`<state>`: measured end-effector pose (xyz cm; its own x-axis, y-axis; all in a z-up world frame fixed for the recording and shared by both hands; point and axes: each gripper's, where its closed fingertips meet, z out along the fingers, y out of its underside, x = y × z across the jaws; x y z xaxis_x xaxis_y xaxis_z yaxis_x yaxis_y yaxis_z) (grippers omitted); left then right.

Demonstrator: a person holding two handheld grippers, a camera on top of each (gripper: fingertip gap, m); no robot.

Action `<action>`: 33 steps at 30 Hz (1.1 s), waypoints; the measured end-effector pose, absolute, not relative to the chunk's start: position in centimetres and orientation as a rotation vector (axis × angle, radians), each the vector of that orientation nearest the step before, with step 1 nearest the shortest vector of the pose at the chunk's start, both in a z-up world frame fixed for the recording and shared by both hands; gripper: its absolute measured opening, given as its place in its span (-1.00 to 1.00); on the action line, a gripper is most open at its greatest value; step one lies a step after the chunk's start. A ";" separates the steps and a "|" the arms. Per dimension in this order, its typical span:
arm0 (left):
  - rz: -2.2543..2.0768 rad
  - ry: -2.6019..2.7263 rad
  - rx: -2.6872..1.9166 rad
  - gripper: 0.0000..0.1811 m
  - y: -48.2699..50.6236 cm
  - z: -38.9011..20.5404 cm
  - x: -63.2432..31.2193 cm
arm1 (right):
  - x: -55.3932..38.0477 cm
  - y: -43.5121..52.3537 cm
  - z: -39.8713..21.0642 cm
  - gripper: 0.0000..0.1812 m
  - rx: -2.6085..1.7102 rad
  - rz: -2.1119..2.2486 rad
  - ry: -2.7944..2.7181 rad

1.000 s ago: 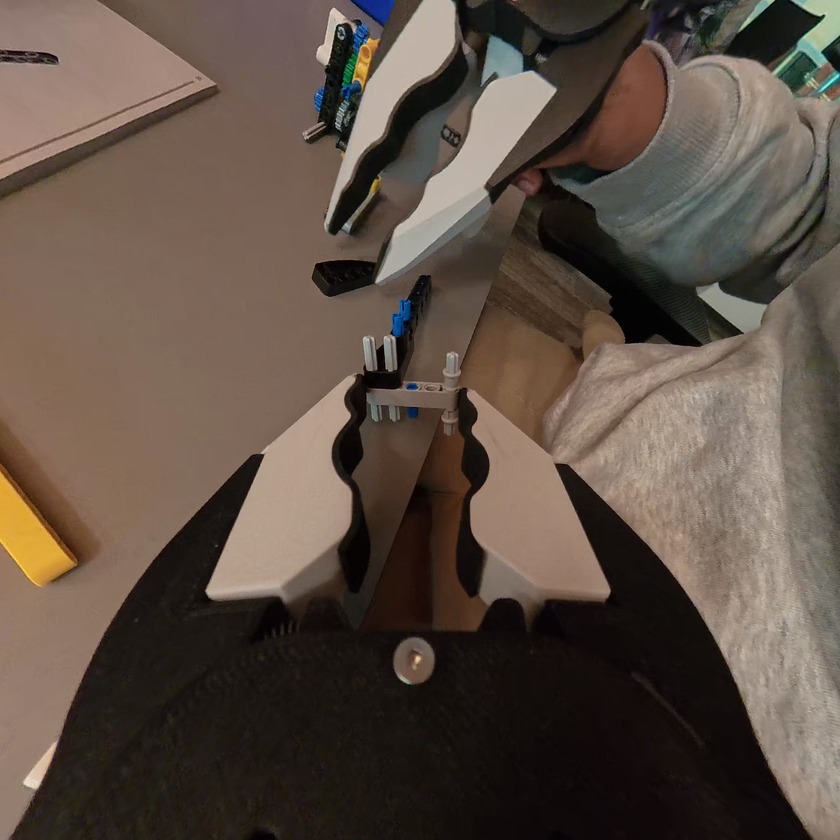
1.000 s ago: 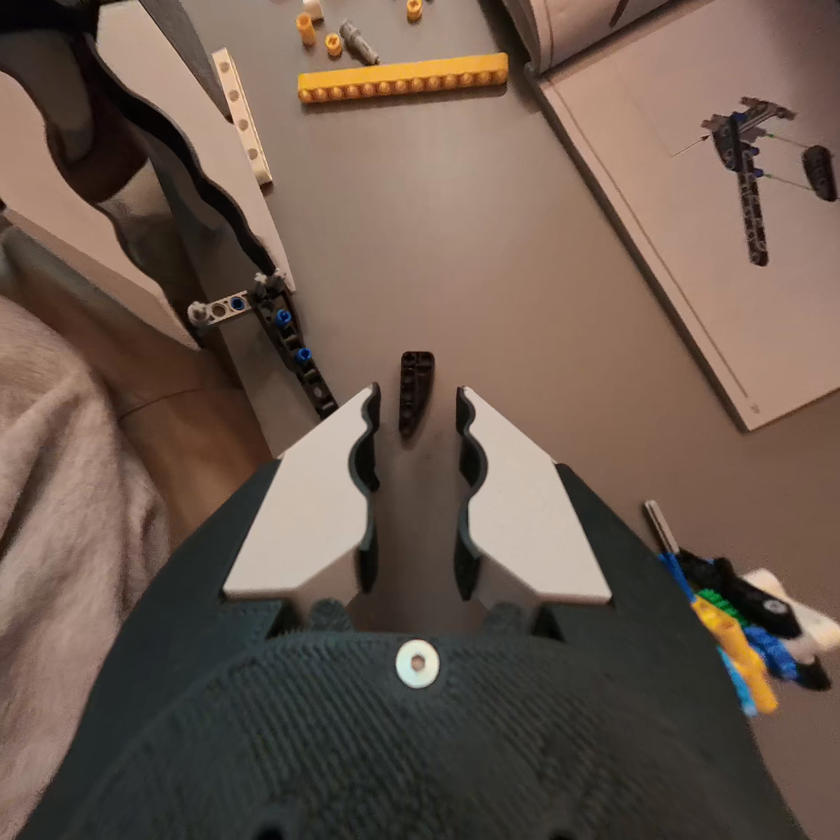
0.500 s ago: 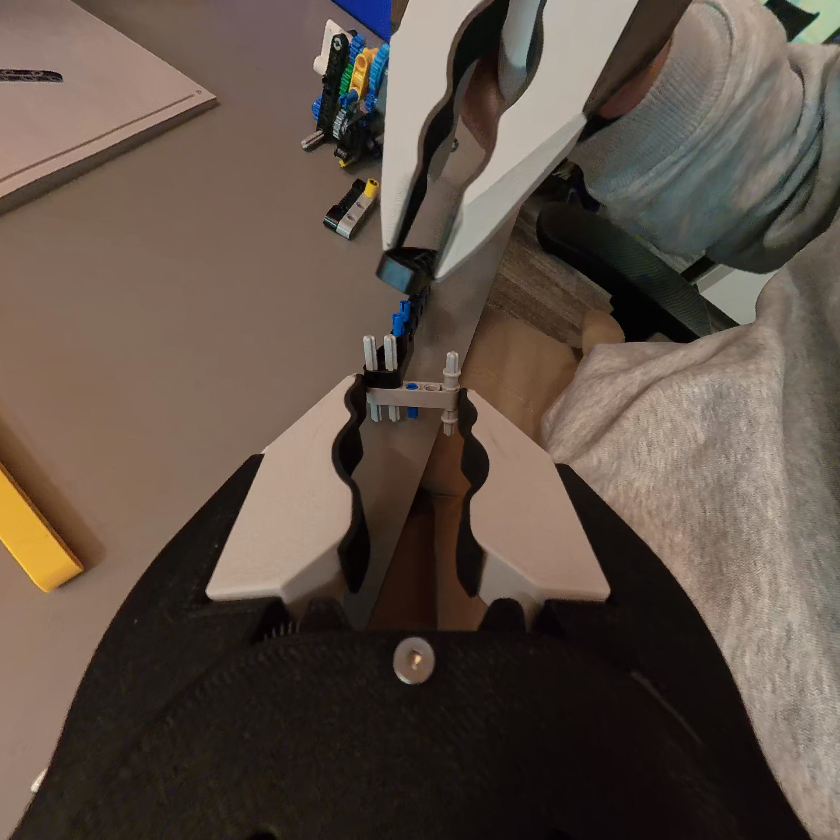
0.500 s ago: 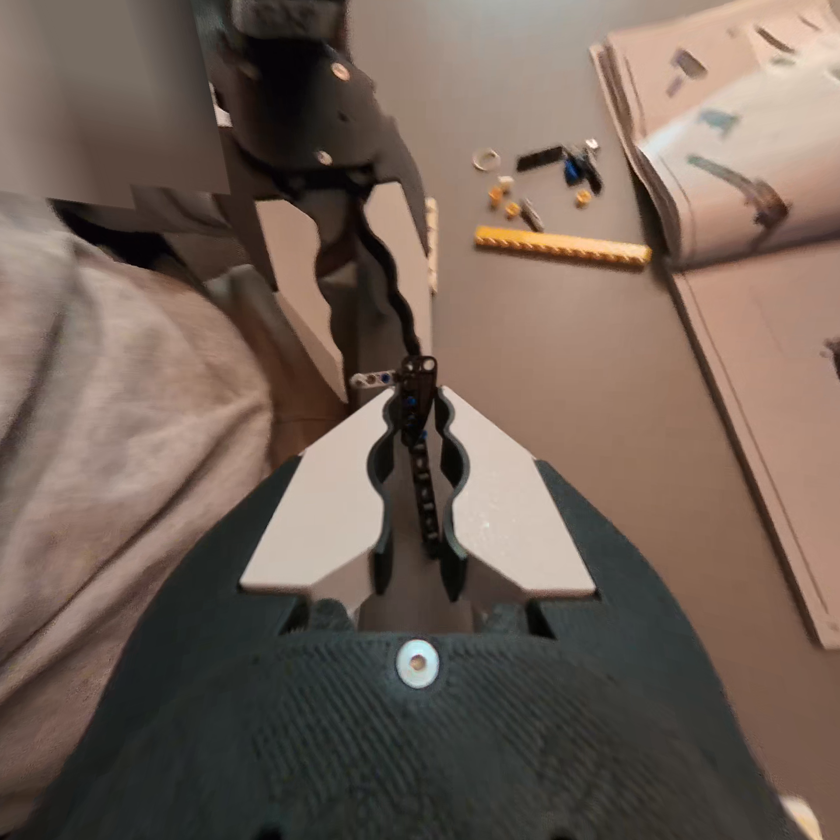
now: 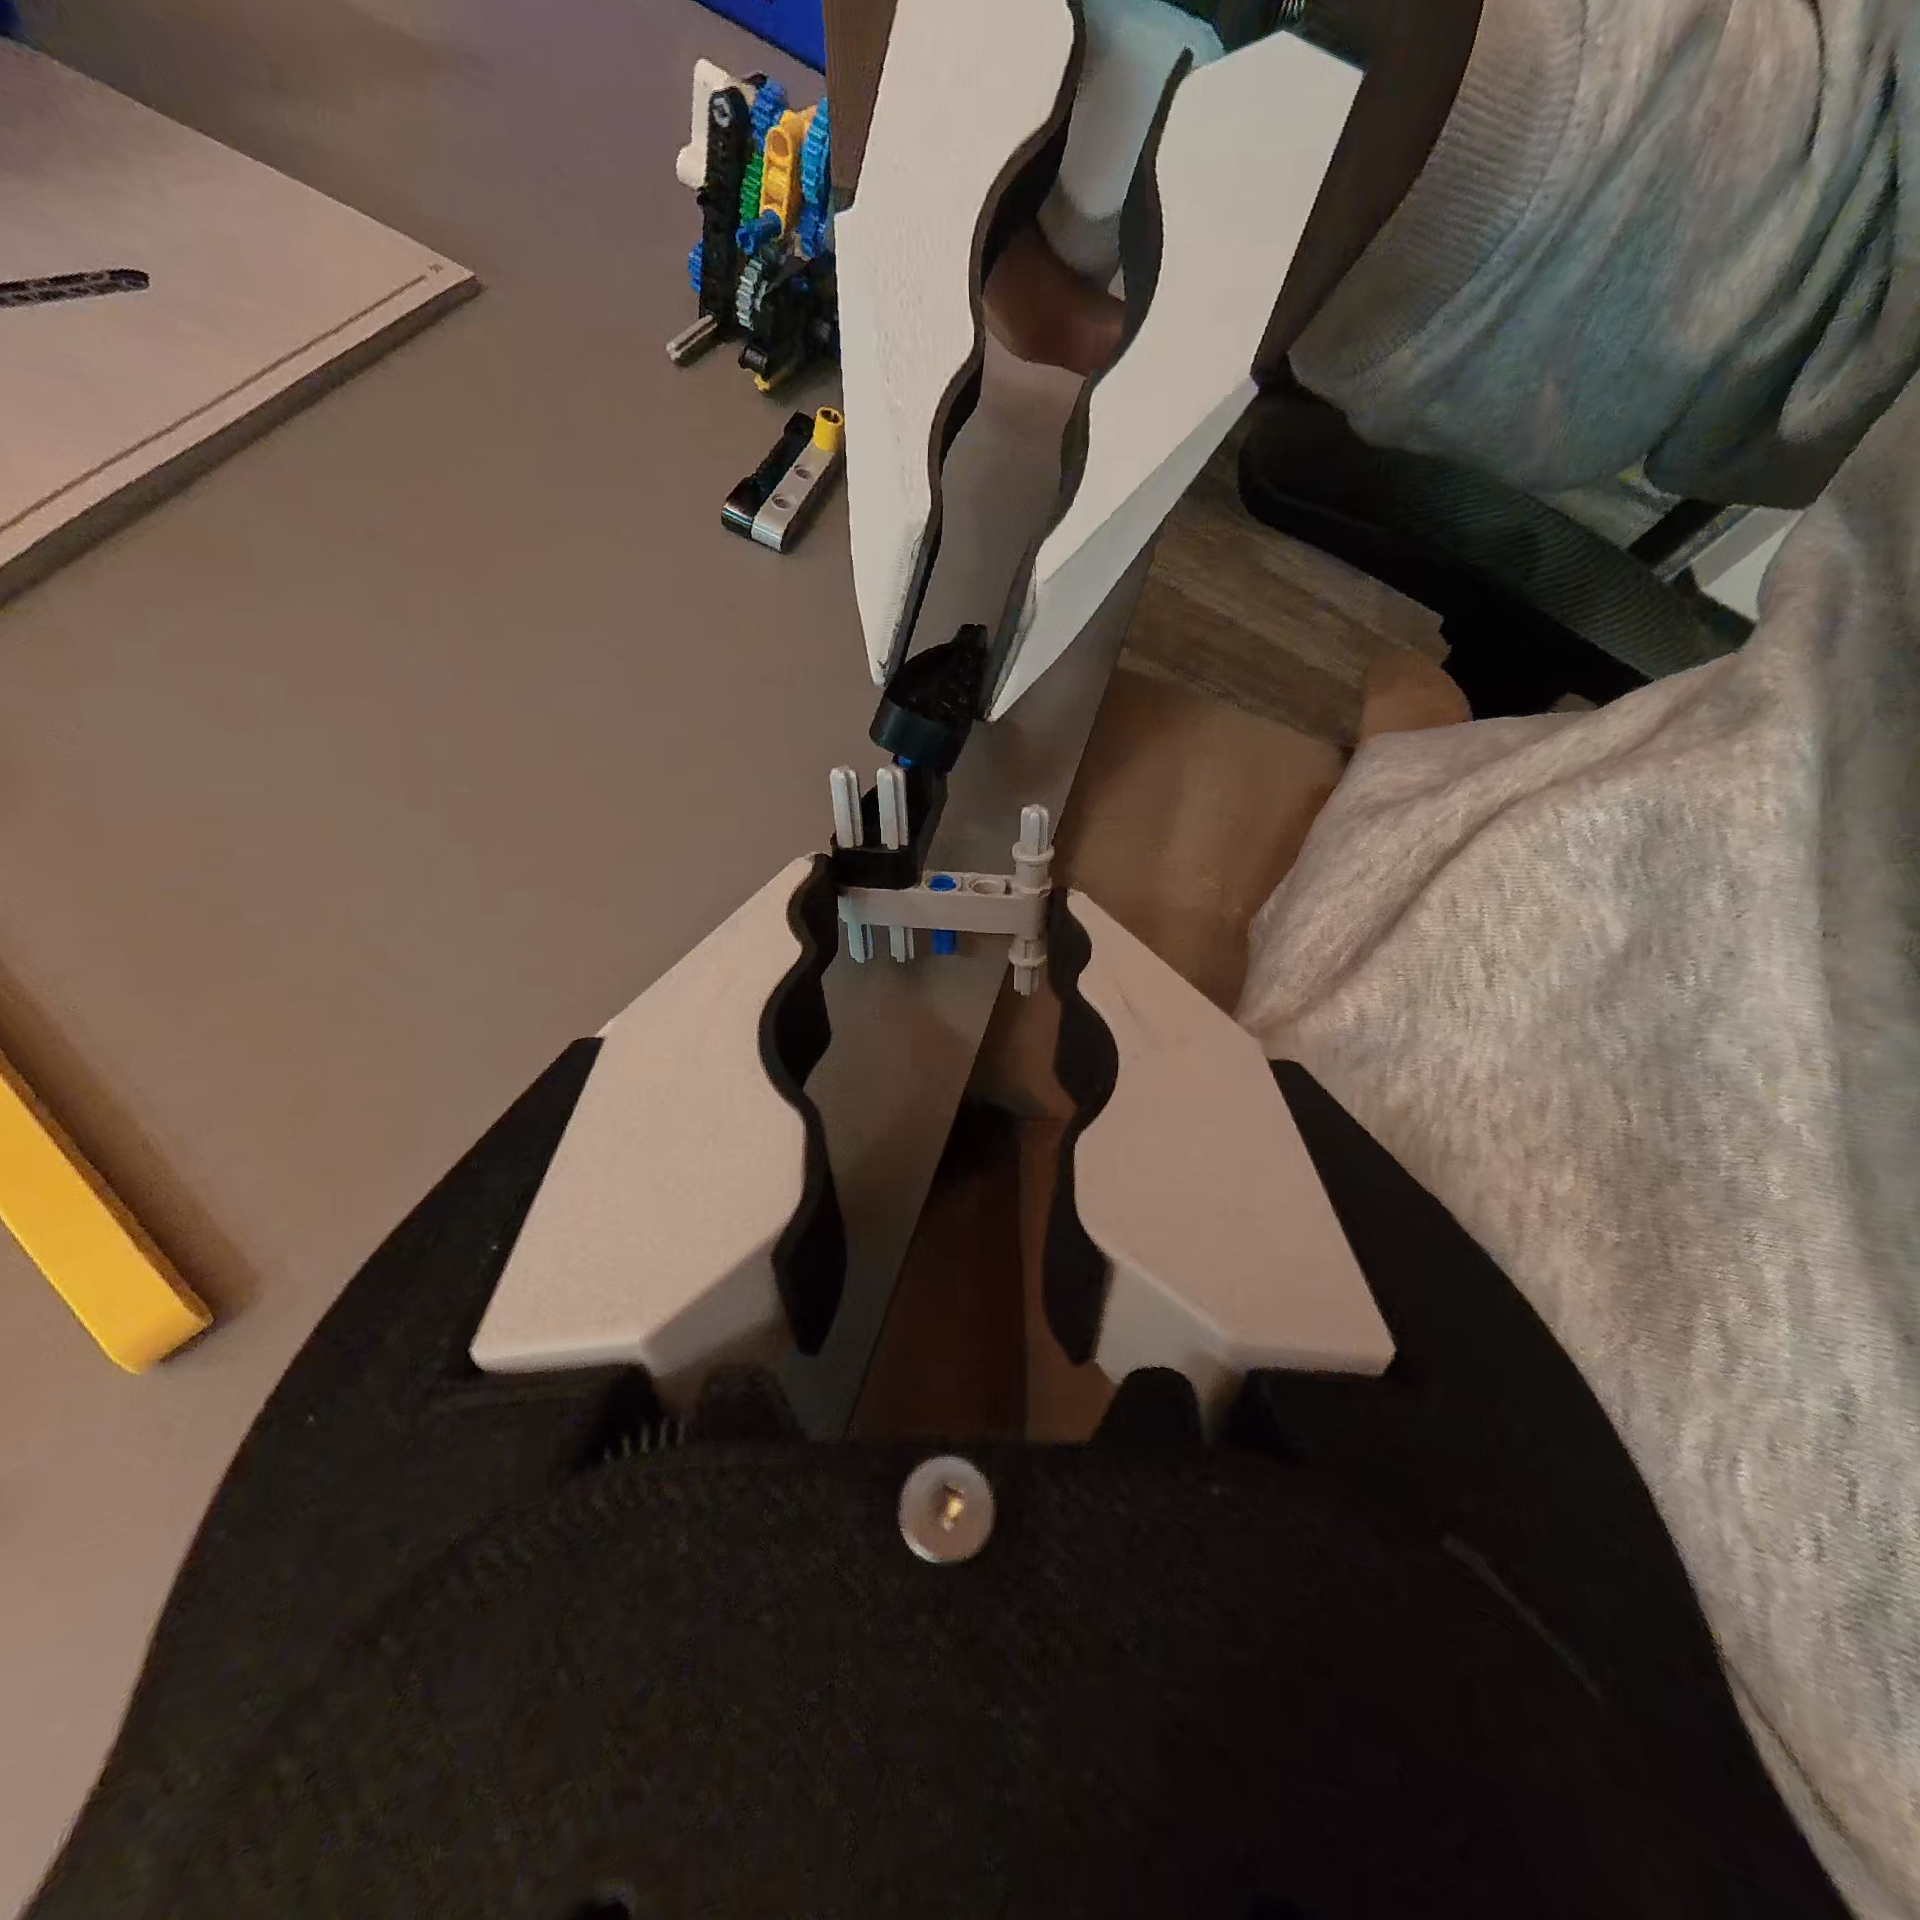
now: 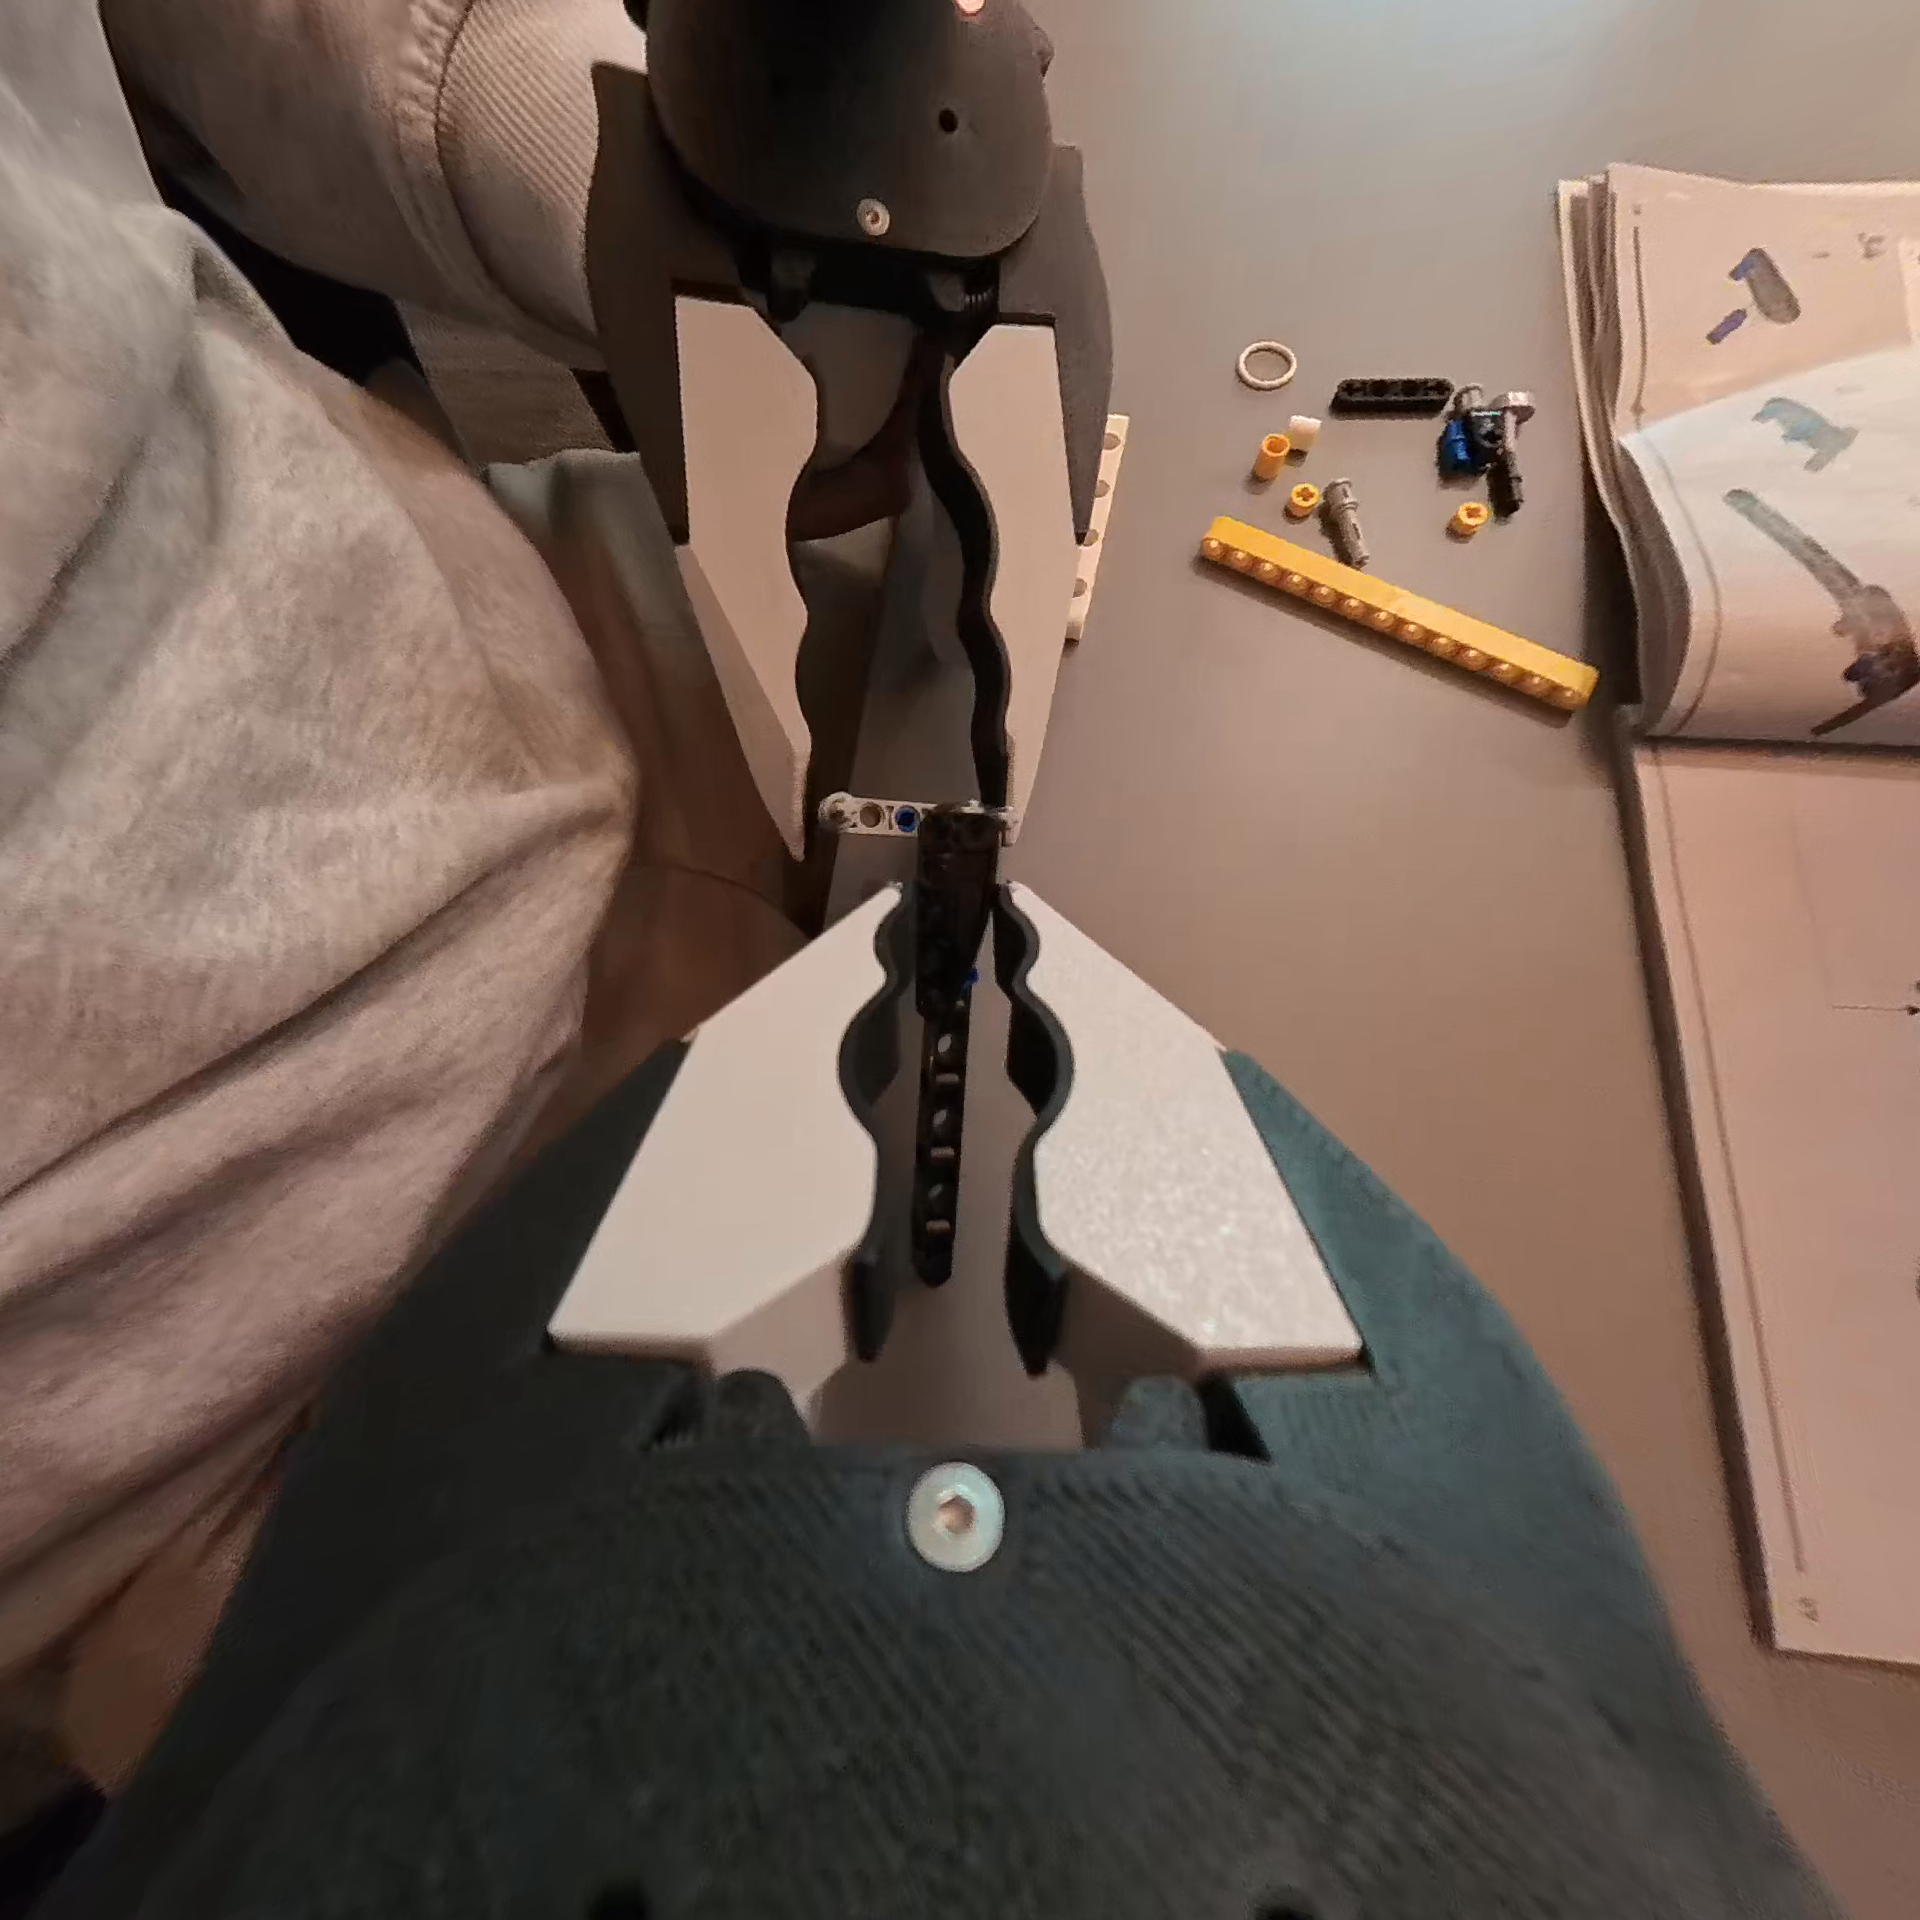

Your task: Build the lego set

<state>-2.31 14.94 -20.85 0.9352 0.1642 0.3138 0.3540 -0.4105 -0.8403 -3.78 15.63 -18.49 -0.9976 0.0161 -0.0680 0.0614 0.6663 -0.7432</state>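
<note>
The left gripper [image 5: 940,914], level over the grey table's [image 5: 436,644] near edge, clamps a short grey plastic holed beam [image 5: 951,904] bristling with pale pegs. Opposite, the right gripper [image 5: 940,691] tilts down, pinching a small black tapered plastic piece [image 5: 930,691] just above the long black studded beam [image 6: 940,1122] joined to it.

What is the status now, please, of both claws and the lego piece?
Left claw shut on grey beam assembly. Right claw shut on small black piece, poised right above assembly's black beam. Nothing in the way.
</note>
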 end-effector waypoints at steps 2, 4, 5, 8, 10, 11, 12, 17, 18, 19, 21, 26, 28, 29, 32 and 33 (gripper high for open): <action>-0.197 -0.358 -2.009 -0.60 15.0 -20.9 -2.3 | -3.7 15.6 -18.4 -0.85 0.031 -1.271 2.823; -0.181 -0.345 -2.014 -0.59 15.0 -21.0 -2.2 | -3.8 15.6 -18.3 -0.86 -0.001 -1.283 2.826; -0.174 -0.340 -2.017 -0.59 15.1 -21.0 -2.2 | -3.8 15.6 -18.3 -0.85 -0.017 -1.290 2.828; -0.160 -0.330 -2.019 -0.59 15.1 -21.0 -2.2 | -4.0 15.5 -18.3 -0.85 -0.056 -1.301 2.823; -0.160 -0.331 -2.016 -0.59 15.1 -21.0 -2.2 | -3.9 15.4 -18.3 -0.85 -0.063 -1.312 2.795; -0.160 -0.333 -2.012 -0.59 15.1 -21.0 -2.2 | -3.9 15.3 -18.2 -0.85 -0.060 -1.322 2.778; -0.158 -0.334 -2.010 -0.60 15.1 -21.0 -2.3 | -3.8 15.2 -18.2 -0.85 -0.059 -1.329 2.763; -0.142 -0.327 -2.000 -0.60 15.1 -20.9 -2.4 | -4.0 15.2 -18.2 -0.85 -0.041 -1.368 2.729; -0.142 -0.328 -1.998 -0.60 15.1 -20.9 -2.4 | -4.0 15.2 -18.2 -0.85 -0.030 -1.376 2.716; -0.140 -0.329 -1.996 -0.60 15.2 -20.9 -2.4 | -4.1 15.2 -18.2 -0.85 -0.021 -1.383 2.704; -0.136 -0.328 -1.993 -0.60 15.2 -20.8 -2.4 | -4.1 15.2 -18.2 -0.85 -0.009 -1.393 2.685; -0.117 -0.320 -1.989 -0.60 15.2 -20.8 -2.5 | -4.1 15.2 -18.1 -0.85 -0.027 -1.388 2.665; -0.114 -0.320 -1.988 -0.60 15.2 -20.8 -2.5 | -4.2 15.1 -18.1 -0.85 -0.033 -1.384 2.656; -0.111 -0.320 -1.987 -0.60 15.2 -20.8 -2.5 | -4.2 15.1 -18.1 -0.85 -0.037 -1.383 2.650; -0.107 -0.325 -1.985 -0.60 15.2 -20.8 -2.6 | -4.3 15.0 -18.1 -0.85 -0.053 -1.382 2.647; -0.107 -0.326 -1.985 -0.60 15.2 -20.8 -2.6 | -4.3 15.0 -18.1 -0.85 -0.060 -1.382 2.648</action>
<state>-2.60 15.23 -20.79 0.9585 0.1801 0.2210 0.2759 -0.3913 -0.8779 -4.30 15.01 -18.10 -0.9874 -0.1062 -0.1177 0.0358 0.5737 -0.8183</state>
